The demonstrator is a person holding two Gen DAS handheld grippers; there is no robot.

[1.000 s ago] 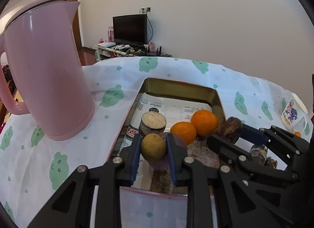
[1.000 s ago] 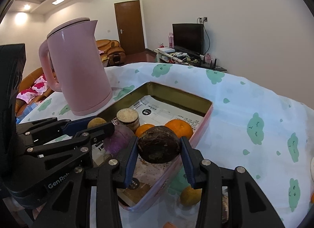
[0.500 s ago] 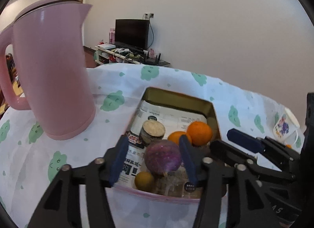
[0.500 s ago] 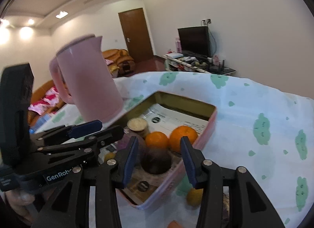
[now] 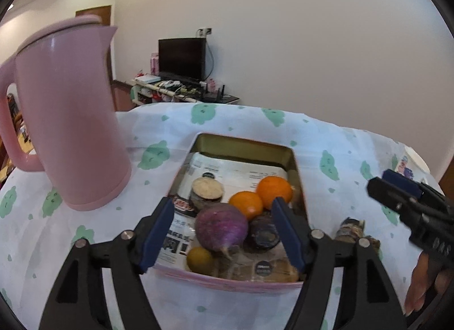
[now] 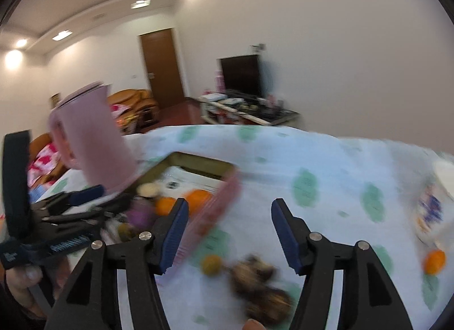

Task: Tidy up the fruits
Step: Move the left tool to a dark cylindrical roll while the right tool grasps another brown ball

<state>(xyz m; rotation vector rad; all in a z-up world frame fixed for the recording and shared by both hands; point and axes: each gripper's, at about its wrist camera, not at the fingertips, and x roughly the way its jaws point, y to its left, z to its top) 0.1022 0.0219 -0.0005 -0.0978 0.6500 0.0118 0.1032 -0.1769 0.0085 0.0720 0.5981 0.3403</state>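
A pink tin tray [image 5: 295, 165] holds two oranges [image 5: 273, 192], a purple round fruit [image 5: 221, 229], a dark fruit [image 5: 262, 233], a small yellow-brown fruit [image 5: 199, 259] and a cut round piece [image 5: 206, 188]. My left gripper [image 5: 222, 203] hovers over the tray's near end. Its jaws are opening and its pads touch no fruit. My right gripper [image 6: 230, 205] is off the tray's right side above the cloth, jaws opening, with nothing between them. Below it lie a small yellow fruit [image 6: 211, 264], dark brown fruits [image 6: 252, 270] and a small orange [image 6: 434, 260].
A tall pink kettle [image 5: 68, 120] stands left of the tray on the white cloth with green prints. A printed mug [image 5: 408, 164] sits at the far right. The right wrist view is blurred. A person's fingers [image 5: 417, 287] show at the lower right.
The left gripper let the small yellow-brown fruit drop into the tray and spread its jaws. The right gripper released the dark fruit into the tray, swung right off the tray and opened.
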